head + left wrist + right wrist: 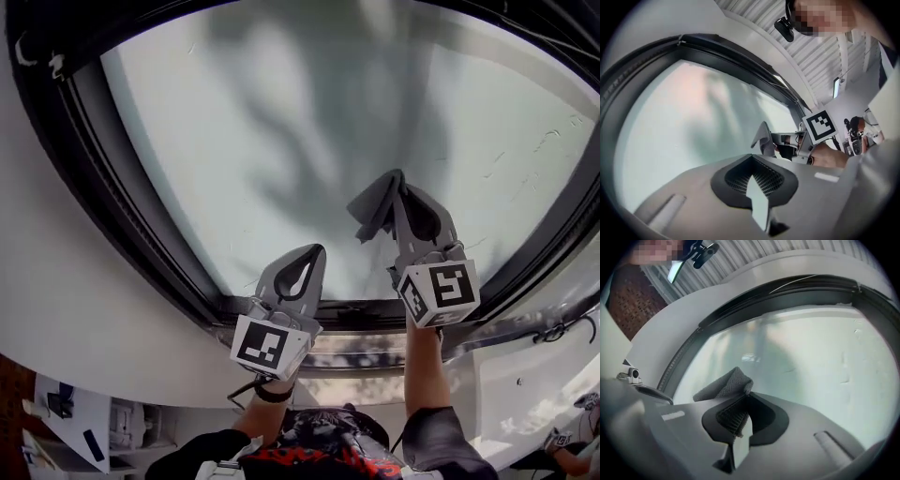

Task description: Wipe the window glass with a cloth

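Observation:
The window glass [281, 112] fills the head view, pale and frosted, with a dim shadow on it. My right gripper [399, 184] points up at the lower middle of the pane, shut on a grey cloth [373, 210] that bunches at its tip against or just off the glass. The right gripper view shows the cloth [725, 385] pinched at the jaw tips [746, 397], with glass [815, 362] beyond. To the left and lower, my left gripper [316, 253] is shut and holds nothing, near the pane's bottom edge. Past its own tips [751, 159], the left gripper view shows the cloth [763, 138].
A black window frame [122, 206] runs round the pane, thick on the left and along the bottom. White wall [66, 309] surrounds it. Below lies a sill [375, 349], with a black cable [562, 330] at its right end. Desks with small objects [66, 412] sit lower left.

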Demonstrator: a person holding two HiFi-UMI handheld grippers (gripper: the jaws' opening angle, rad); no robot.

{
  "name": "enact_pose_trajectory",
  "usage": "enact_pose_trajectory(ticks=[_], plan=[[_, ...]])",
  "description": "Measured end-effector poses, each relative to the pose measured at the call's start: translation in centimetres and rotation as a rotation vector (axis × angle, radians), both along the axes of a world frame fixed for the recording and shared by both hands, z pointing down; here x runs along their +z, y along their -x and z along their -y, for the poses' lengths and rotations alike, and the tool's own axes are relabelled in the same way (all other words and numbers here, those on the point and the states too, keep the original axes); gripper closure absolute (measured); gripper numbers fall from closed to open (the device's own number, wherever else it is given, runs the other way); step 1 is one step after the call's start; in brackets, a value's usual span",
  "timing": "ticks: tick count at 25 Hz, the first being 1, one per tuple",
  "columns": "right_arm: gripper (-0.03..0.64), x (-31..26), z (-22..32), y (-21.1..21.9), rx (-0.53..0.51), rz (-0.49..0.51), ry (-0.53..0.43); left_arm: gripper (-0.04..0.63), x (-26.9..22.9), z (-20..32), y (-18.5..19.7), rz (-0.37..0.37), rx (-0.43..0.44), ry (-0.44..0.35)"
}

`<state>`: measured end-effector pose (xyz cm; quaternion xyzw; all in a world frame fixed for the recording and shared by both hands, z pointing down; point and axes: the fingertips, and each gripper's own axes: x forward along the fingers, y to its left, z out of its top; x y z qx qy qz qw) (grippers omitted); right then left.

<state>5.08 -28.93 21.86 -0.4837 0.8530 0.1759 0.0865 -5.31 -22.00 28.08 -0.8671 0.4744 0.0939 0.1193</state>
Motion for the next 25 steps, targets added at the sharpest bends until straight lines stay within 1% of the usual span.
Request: enact_pose_trajectory(ticks=[2, 4, 8, 10, 12, 13, 14, 16, 17, 18, 20, 21, 23, 25], plan=[[0.598, 0.1, 0.4, -4.9, 0.067, 0.022, 0.007, 0.615, 0.1, 0.6, -3.4, 0.013, 0.042, 0.003], [0.598, 0.2, 1.0, -10.4, 0.135, 0.065, 0.02, 0.615, 0.1, 0.9, -6.3, 0.027, 0.078, 0.001], [0.597, -0.4, 1.9, -22.3, 0.26, 0.192, 0.042, 0.615, 0.4, 1.3, -10.5, 0.045, 0.118, 0.002], [0.597, -0.6, 2.0, -28.2, 0.379, 0.229, 0.05, 0.615, 0.6, 1.4, -11.9, 0.055, 0.129, 0.005], [0.598, 0.0, 2.0, -33.7, 0.507, 0.267, 0.071, 0.615, 1.0, 1.4, -12.3, 0.062, 0.13, 0.015], [0.598, 0.4, 2.0, -35.5, 0.546, 0.284, 0.08, 0.615, 1.2, 1.5, -12.2, 0.062, 0.125, 0.023], [0.6, 0.8, 2.0, -36.3, 0.566, 0.29, 0.086, 0.615, 1.3, 1.7, -11.8, 0.059, 0.118, 0.03], [0.598, 1.0, 2.2, -35.6, 0.571, 0.287, 0.086, 0.615, 1.4, 2.0, -11.0, 0.05, 0.101, 0.032], [0.6, 0.9, 2.1, -34.1, 0.535, 0.296, 0.077, 0.615, 1.4, 2.0, -10.5, 0.048, 0.094, 0.029], [0.6, 0.7, 1.9, -32.0, 0.471, 0.315, 0.064, 0.615, 1.5, 2.0, -10.0, 0.049, 0.086, 0.03], [0.599, 0.4, 0.8, -26.0, 0.301, 0.349, 0.032, 0.615, 2.0, 1.8, -8.7, 0.056, 0.058, 0.033], [0.6, 0.4, 0.1, -22.3, 0.216, 0.347, 0.02, 0.615, 2.3, 1.8, -7.7, 0.056, 0.038, 0.03], [0.6, 0.6, -0.8, -14.5, 0.068, 0.315, 0.017, 0.615, 2.6, 1.9, -5.3, 0.049, -0.001, 0.026], [0.6, 1.3, -0.9, -6.6, -0.07, 0.279, 0.04, 0.615, 2.7, 1.6, -2.2, 0.039, -0.043, 0.024]])
